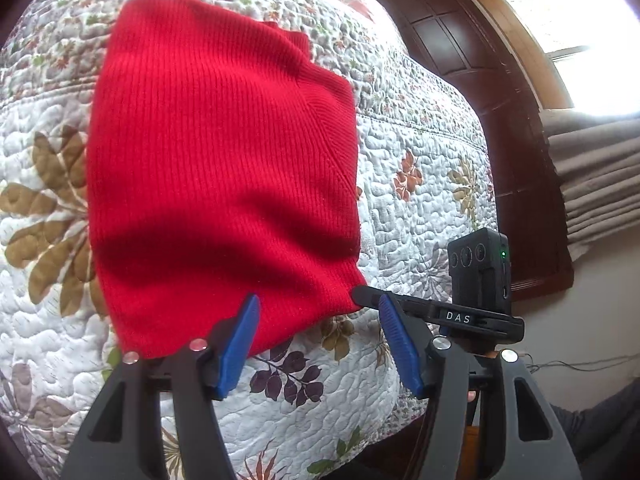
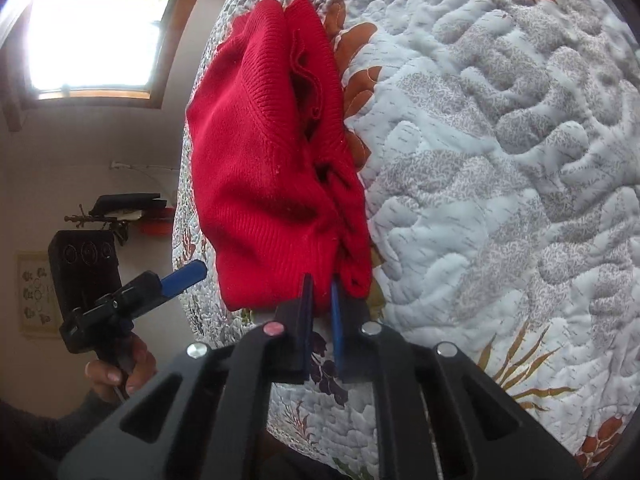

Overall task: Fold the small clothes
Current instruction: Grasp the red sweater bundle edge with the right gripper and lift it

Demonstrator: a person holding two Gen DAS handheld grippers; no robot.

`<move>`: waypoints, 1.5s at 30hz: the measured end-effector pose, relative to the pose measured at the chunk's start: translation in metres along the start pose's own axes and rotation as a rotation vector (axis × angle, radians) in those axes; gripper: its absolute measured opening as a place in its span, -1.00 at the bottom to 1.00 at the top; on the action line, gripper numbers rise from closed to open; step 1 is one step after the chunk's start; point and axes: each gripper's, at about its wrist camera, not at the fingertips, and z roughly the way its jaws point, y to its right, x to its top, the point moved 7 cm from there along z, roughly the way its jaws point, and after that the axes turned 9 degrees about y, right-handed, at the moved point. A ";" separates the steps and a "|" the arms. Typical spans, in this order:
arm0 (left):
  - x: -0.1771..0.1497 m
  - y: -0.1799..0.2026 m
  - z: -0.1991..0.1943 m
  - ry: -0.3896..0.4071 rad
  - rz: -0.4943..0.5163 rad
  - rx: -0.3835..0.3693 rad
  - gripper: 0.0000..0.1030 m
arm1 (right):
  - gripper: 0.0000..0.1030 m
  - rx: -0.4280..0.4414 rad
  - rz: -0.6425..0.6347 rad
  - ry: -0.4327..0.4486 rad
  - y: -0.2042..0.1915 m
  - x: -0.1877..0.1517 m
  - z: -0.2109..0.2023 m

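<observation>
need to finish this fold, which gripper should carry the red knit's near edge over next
Right. The right hand-held gripper is nearly shut at the red knit's near corner on the quilt; the left hand-held gripper is open, holding nothing.

My bed, mid-morning light.
A floral quilt (image 1: 420,208) covers it; beyond stand a dark wooden headboard (image 1: 480,80) and bright window (image 2: 92,24).

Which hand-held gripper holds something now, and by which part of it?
The right hand-held gripper pinches the red garment at its near corner edge. The left hand-held gripper is open and holds nothing.
</observation>
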 end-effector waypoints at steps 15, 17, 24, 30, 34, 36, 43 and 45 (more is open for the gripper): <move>-0.026 0.019 0.081 -0.167 0.086 -0.062 0.22 | -0.56 0.174 -0.020 -0.007 -0.045 0.061 0.007; -0.028 0.016 0.083 -0.158 0.075 -0.052 0.23 | -0.56 0.186 -0.069 -0.054 -0.053 0.067 0.024; -0.026 0.020 0.049 -0.102 0.064 -0.026 0.48 | -0.97 0.054 -0.165 -0.098 -0.031 0.095 0.042; -0.025 -0.042 -0.038 0.051 -0.122 0.050 0.72 | -0.01 0.053 -0.167 -0.036 -0.033 0.127 0.004; -0.031 -0.103 -0.065 0.091 -0.265 0.097 0.73 | 0.57 0.067 -0.135 -0.020 -0.024 0.159 0.004; -0.029 -0.122 -0.064 0.098 -0.308 0.077 0.73 | 0.65 0.083 -0.117 -0.043 -0.021 0.169 0.014; -0.027 -0.133 -0.030 0.048 -0.302 -0.093 0.73 | 0.76 0.092 -0.191 -0.140 -0.032 0.177 0.052; -0.026 -0.134 -0.021 0.048 -0.310 -0.141 0.73 | 0.76 0.108 -0.205 -0.153 -0.035 0.179 0.055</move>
